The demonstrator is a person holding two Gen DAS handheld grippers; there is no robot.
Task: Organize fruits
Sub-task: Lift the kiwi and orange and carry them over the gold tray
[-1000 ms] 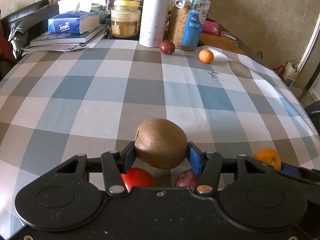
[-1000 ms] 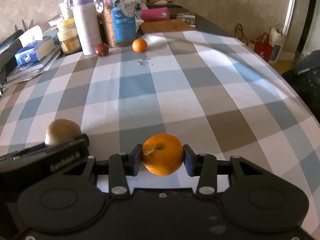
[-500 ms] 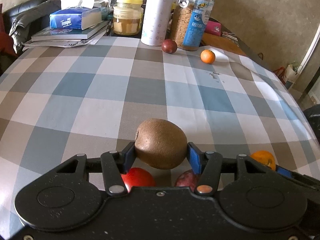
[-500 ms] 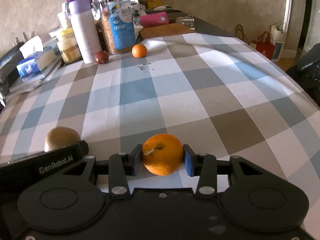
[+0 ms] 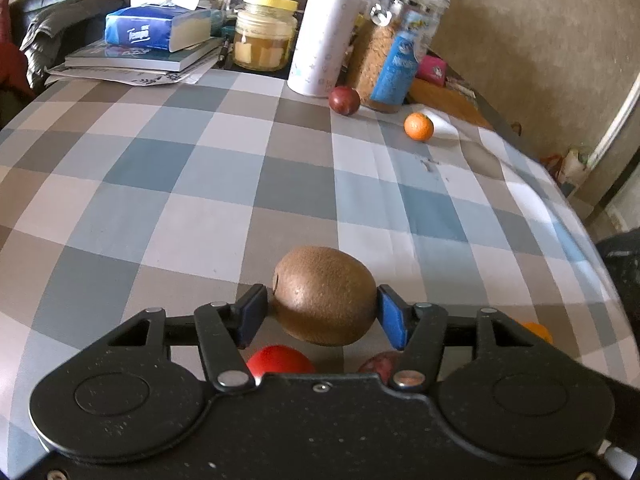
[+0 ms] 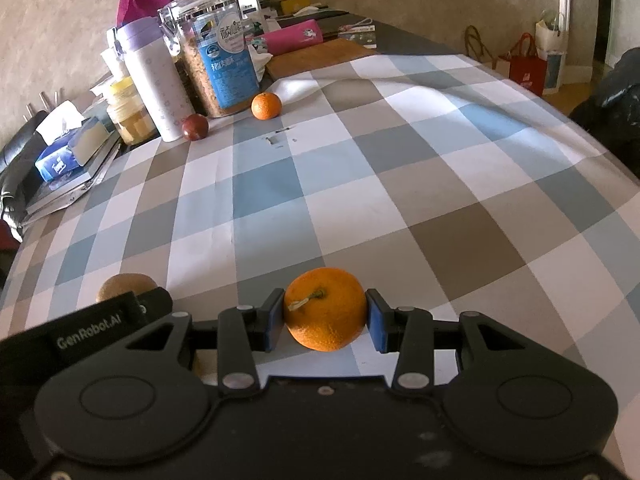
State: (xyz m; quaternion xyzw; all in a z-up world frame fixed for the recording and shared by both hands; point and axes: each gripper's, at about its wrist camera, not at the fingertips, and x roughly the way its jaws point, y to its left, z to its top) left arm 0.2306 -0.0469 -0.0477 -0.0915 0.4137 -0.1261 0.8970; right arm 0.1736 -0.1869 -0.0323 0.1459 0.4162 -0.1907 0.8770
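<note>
Hovering low over the checked cloth of the worktop [image 5: 180, 200], the left gripper [image 5: 320, 312] has the kiwi [image 5: 326, 296] sitting right between its jaws. Those jaws have just been opening: a thin dark gap shows between the left blue pad and the kiwi's skin, while the right pad sits right at the fruit's other side, so the squeeze is off. Whether the kiwi rests on the cloth I cannot tell from here.

Just under and behind the jaws, toward the camera, a red fruit [image 5: 280, 360] peeks out on the left and a dark purple fruit [image 5: 378, 362] on the right, both half hidden by the gripper body.

Over on the other side, the right gripper [image 6: 324, 316] is clamped on the orange [image 6: 325, 314], a blue pad pressed to each flank, stem end facing up and to the left. To the left of these jaws, the kiwi shows again as a brown hump behind the left gripper's black body.

Far ahead of both sets of jaws, well apart from them, a small orange [image 5: 419, 127] and a dark red fruit [image 5: 344, 101] lie on the cloth at the foot of a white bottle [image 5: 324, 40] and a clear jar [image 5: 392, 52].
</note>
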